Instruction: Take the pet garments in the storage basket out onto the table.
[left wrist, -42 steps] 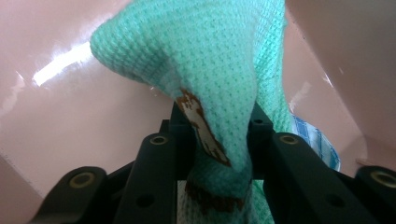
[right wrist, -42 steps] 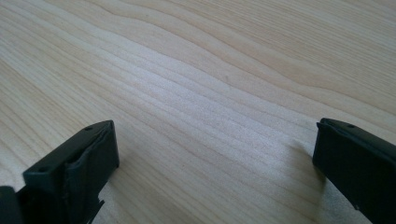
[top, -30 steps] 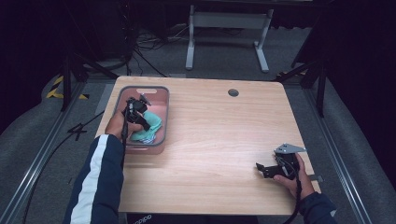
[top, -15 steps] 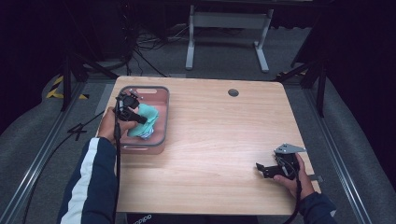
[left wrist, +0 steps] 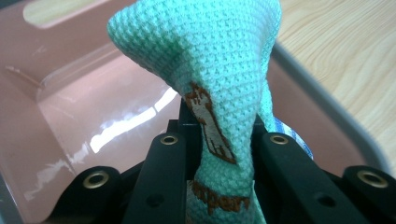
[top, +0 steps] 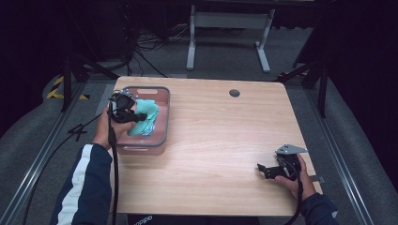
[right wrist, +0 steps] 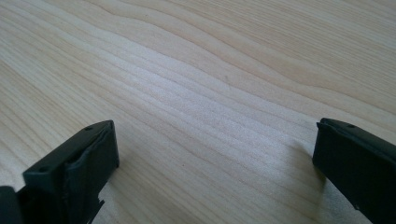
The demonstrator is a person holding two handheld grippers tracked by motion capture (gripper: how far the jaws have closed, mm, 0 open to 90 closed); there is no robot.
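A pink plastic bin (top: 162,112) with a grey rim sits at the table's left side. A mint-green waffle-weave cloth (top: 145,116) with brown lettering rises out of it. My left gripper (top: 137,116) is shut on that cloth (left wrist: 219,93), which is pinched between the jaws and lifted above the bin's floor (left wrist: 93,116). A bit of blue-striped fabric (left wrist: 292,135) shows behind the cloth. My right gripper (top: 261,168) rests low near the table's right front corner, open, with bare wood (right wrist: 210,93) between its jaws.
The wooden table (top: 220,140) has a round cable hole (top: 234,93) near its far edge. A grey metal stand (top: 230,28) is on the floor beyond the table. A rail (top: 42,154) runs along the left side.
My left gripper has swung leftward over the bin, pulling the green cloth up with it. The right gripper has stayed in place.
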